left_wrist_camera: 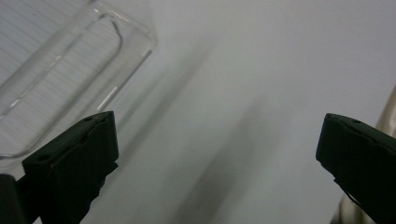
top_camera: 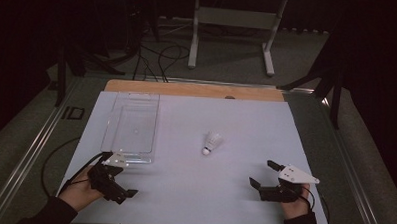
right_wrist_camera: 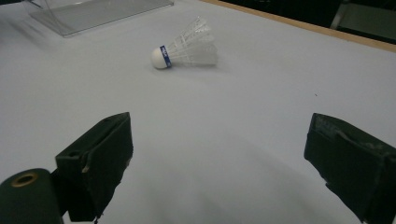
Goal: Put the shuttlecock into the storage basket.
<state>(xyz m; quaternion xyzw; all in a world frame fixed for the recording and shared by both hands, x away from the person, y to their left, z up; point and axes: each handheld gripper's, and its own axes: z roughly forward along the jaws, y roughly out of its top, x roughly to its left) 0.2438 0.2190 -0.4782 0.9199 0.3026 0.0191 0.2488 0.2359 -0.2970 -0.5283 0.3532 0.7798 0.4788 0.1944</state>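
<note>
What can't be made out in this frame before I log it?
- Clear tray: cut off by the left gripper view's top and left edges; its far end is unseen there.
- Shuttlecock: too small in the high view to read its blue band; lettering is blurred in the right gripper view.
- Right gripper: its cable runs behind the hand.

The white table (top_camera: pixel 183 191) lies bare between the right tongs (top_camera: pixel 262 175) and the shuttlecock (top_camera: pixel 212 143), so that path is unobstructed. The clear tray (top_camera: pixel 132 127) stands just beyond the left tongs (top_camera: pixel 121 177), blocking the far-left lane. Between tray and shuttlecock runs an open strip toward the far edge.
</note>
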